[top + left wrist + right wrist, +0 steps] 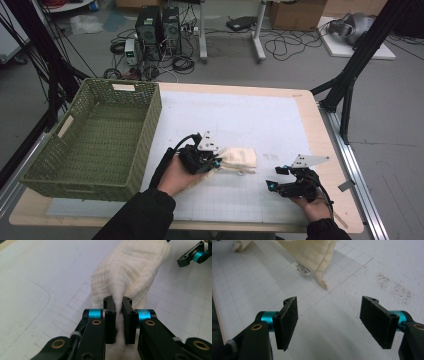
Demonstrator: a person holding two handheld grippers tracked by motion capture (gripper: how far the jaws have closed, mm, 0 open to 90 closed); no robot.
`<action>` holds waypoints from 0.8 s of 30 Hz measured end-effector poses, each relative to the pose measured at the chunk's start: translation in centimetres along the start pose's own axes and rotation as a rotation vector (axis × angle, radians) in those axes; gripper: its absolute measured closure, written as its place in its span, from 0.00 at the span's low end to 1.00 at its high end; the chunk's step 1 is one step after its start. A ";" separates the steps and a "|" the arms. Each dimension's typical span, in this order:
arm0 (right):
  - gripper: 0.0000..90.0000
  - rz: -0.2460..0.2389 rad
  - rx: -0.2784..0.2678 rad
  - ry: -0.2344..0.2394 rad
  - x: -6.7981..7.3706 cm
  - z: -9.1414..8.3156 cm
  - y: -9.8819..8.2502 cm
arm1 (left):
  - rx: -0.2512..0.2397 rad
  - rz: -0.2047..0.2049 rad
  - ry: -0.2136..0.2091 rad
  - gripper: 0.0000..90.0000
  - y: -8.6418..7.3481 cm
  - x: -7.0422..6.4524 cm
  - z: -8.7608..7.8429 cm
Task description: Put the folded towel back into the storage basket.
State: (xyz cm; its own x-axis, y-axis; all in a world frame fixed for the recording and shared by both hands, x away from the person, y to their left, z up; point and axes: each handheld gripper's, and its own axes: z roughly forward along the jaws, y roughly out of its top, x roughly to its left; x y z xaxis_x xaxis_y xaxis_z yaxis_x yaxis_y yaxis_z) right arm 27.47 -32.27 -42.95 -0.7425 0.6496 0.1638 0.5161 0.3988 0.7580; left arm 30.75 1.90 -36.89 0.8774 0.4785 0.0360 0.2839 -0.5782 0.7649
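Okay, high view: left claw [214, 161] clamps the near edge of the cloth [239, 159], mid-counter [280, 120], right of the basket [75, 145]; right claw [272, 184] sits apart. Left gripper view: jaws pinch a cloth fold, the rest hangs ahead. Right gripper view: right claw [329, 322] spread wide, nothing between pads [288, 322], cloth corner [323, 282] just beyond.
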 end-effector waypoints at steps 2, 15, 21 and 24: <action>0.31 -0.001 -0.003 -0.001 0.0 0.0 -0.1 | -0.009 -0.001 0.004 0.92 0.2 0.0 -0.4; 0.27 -0.003 -0.002 -0.002 0.1 0.1 -0.1 | -0.045 -0.022 0.003 0.92 0.6 0.5 -2.4; 0.25 -0.010 0.000 -0.005 0.2 0.2 -0.1 | -0.062 -0.035 0.004 0.92 0.7 0.8 -3.4; 0.24 -0.008 0.000 -0.003 0.2 0.3 -0.1 | -0.075 -0.046 -0.003 0.92 0.7 0.8 -3.8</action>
State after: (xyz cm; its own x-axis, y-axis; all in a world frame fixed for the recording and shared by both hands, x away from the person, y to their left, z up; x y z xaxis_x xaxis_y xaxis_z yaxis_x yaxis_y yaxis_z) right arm 27.38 -31.99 -43.12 -0.7454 0.6481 0.1558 0.5099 0.4039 0.7595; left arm 30.18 4.37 -33.87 0.8652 0.5015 -0.0018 0.2942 -0.5047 0.8116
